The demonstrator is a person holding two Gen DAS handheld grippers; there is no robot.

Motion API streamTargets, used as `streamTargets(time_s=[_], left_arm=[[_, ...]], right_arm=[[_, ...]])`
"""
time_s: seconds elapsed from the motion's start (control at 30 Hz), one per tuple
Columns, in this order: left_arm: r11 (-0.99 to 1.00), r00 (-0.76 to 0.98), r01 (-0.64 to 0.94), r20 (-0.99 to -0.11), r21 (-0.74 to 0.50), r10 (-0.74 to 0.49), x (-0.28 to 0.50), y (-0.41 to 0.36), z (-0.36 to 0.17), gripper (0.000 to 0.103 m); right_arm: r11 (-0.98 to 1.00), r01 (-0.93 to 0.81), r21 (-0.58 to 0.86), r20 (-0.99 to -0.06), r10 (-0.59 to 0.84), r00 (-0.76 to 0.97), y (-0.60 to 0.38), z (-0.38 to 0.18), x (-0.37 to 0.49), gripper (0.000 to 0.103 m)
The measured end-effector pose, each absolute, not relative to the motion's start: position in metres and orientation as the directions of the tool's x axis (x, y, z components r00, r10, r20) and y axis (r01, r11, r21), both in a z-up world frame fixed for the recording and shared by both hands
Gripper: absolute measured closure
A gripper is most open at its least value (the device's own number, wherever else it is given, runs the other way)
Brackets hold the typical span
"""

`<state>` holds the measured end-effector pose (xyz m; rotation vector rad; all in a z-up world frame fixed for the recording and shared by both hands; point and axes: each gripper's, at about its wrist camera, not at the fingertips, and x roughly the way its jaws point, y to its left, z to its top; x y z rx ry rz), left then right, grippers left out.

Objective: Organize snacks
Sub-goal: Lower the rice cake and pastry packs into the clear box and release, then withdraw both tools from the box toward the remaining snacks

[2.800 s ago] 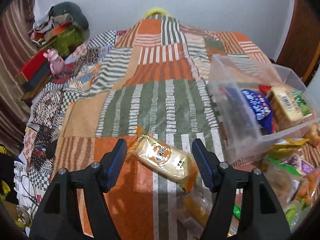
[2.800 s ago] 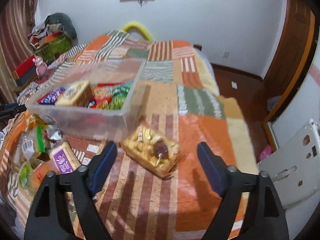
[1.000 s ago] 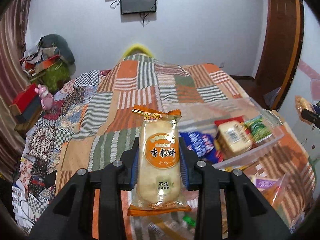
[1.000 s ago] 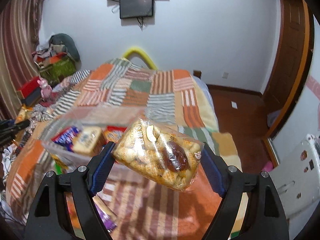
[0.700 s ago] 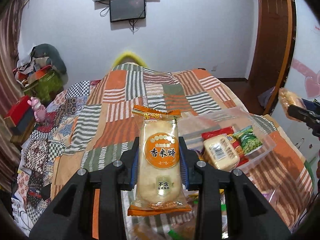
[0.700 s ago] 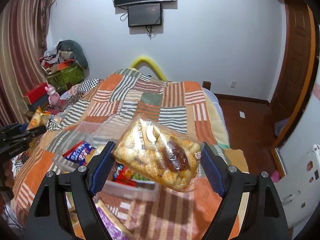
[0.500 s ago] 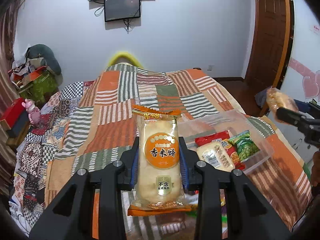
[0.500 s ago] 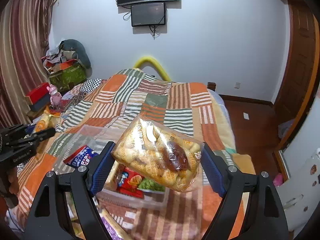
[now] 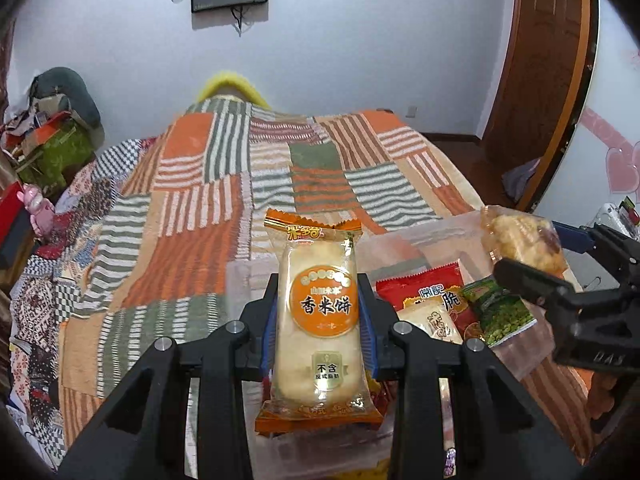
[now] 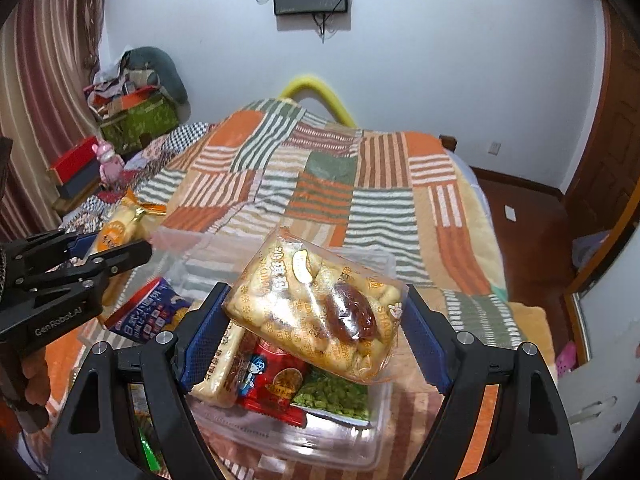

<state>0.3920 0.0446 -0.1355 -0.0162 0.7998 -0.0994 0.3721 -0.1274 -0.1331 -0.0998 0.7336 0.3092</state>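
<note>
My left gripper (image 9: 319, 332) is shut on an orange-and-clear rice cracker pack (image 9: 318, 320), held upright above the near end of a clear plastic bin (image 9: 400, 240). My right gripper (image 10: 316, 328) is shut on a clear bag of yellow puffed snacks (image 10: 316, 312), held above the same bin (image 10: 360, 456). The bin holds a blue packet (image 10: 148, 312), a red packet (image 10: 276, 384), a green pea packet (image 10: 332, 396) and a pale wrapped cake (image 10: 218, 364). Each gripper shows in the other's view: the right one (image 9: 532, 256) with its bag, the left one (image 10: 116, 248) with its pack.
The bin sits on a bed with an orange, green and white patchwork blanket (image 9: 224, 208). More loose snack packs lie by the bin's near side (image 10: 148, 452). Clutter and a pink toy (image 9: 38, 208) stand left of the bed. A wooden door (image 9: 536, 80) is at the right.
Both grippers closed on their snacks, lifted them off the blanket and carried them toward each other over the bin. In the last half second both moved closer above the bin.
</note>
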Motion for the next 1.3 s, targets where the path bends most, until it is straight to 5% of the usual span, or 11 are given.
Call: streamTargets(time_s=[0.53, 1.3], left_arm=[[0.994, 0.644, 0.097, -0.758, -0.055, -0.105, 0.400, 0.036, -0.154, 0.061], [0.996, 0.781, 0.086, -0.619, -0.024, -0.082, 0.263, 0.069, -0.064, 0.032]], right_arm=[[0.940, -0.342, -0.004, -0.726, 0.232, 0.647, -0.116, -0.149, 0.380, 0.020], [0.933, -0.358, -0.023, -0.566, 0.283, 0.775, -0.125, -0.077, 0.277, 0.012]])
